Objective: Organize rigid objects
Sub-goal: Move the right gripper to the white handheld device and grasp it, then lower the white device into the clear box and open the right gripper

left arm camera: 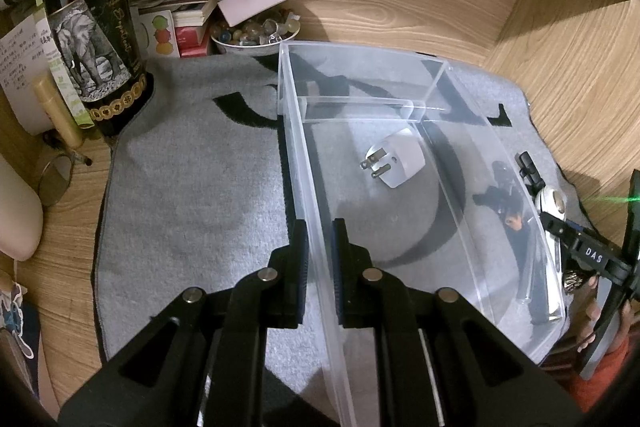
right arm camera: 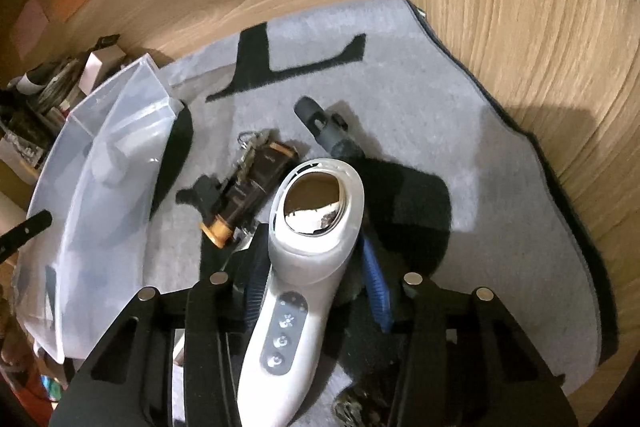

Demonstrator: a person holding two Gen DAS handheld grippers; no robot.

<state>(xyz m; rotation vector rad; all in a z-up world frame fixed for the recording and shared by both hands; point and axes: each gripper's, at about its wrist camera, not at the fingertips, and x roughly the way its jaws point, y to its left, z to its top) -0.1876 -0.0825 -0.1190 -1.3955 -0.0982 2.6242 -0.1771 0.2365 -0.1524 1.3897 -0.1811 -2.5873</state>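
A clear plastic organiser box [left arm camera: 424, 103] stands on a grey mat [left arm camera: 192, 195]. A white plug adapter [left arm camera: 396, 159] lies inside it. My left gripper [left arm camera: 321, 247] is shut on the box's left wall. My right gripper [right arm camera: 312, 255] is shut on a white handheld device [right arm camera: 304, 259] with a round mirrored head and grey buttons, held above the mat. A black and gold item with keys [right arm camera: 248, 183] and a dark grey tool [right arm camera: 324, 127] lie on the mat beyond it. The box also shows in the right wrist view [right arm camera: 100, 187]. The right gripper shows in the left wrist view [left arm camera: 560, 223].
A dark bottle with an elephant label [left arm camera: 92, 39], papers, books and a bowl of marbles [left arm camera: 256, 35] crowd the far left. Wooden walls [right arm camera: 520, 47] close in behind and to the right. Glasses [left arm camera: 56, 179] lie left of the mat.
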